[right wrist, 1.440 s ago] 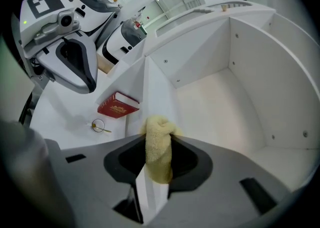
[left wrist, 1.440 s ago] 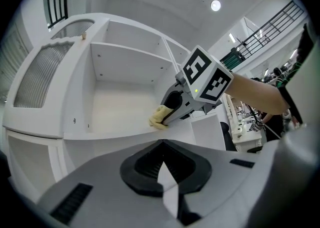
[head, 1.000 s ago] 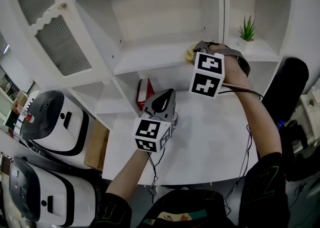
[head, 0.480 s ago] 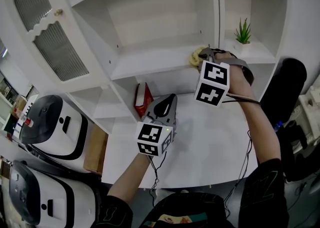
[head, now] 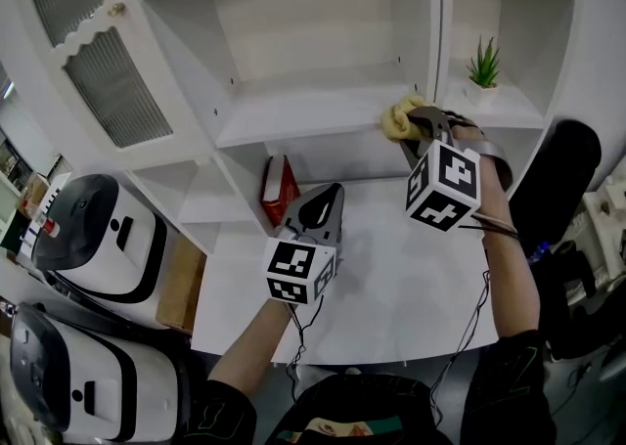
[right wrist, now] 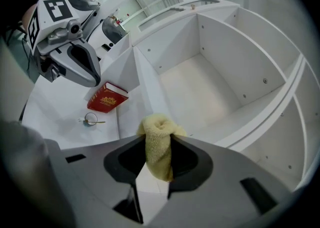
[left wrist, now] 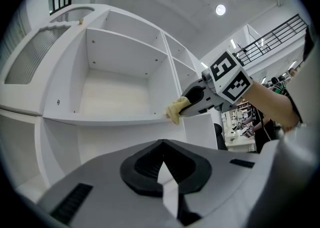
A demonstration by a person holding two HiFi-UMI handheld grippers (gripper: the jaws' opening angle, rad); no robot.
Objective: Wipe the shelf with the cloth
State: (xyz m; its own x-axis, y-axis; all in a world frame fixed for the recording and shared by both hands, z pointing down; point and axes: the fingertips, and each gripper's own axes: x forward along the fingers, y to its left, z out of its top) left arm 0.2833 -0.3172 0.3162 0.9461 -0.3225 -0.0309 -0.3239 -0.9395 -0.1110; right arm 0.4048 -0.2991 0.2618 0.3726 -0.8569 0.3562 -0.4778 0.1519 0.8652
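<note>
A yellow cloth (head: 399, 118) is bunched between the jaws of my right gripper (head: 411, 126), which is shut on it. The cloth (left wrist: 176, 110) rests against the front edge of the white shelf (head: 293, 112) at its right end, beside the upright divider. In the right gripper view the cloth (right wrist: 159, 147) fills the gap of that gripper (right wrist: 157, 142), with the shelf board (right wrist: 200, 101) beyond. My left gripper (head: 331, 195) hovers lower, above the table, shut with nothing in it (left wrist: 161, 147).
A red book (head: 280, 189) leans in the low compartment under the shelf. A small potted plant (head: 482, 64) stands on the right shelf. A mesh cabinet door (head: 98, 62) is at left. White appliances (head: 93, 238) stand beside the white table (head: 391, 277).
My right gripper has slid the cloth rightwards along the shelf to its front right corner. The left gripper has stayed about where it was.
</note>
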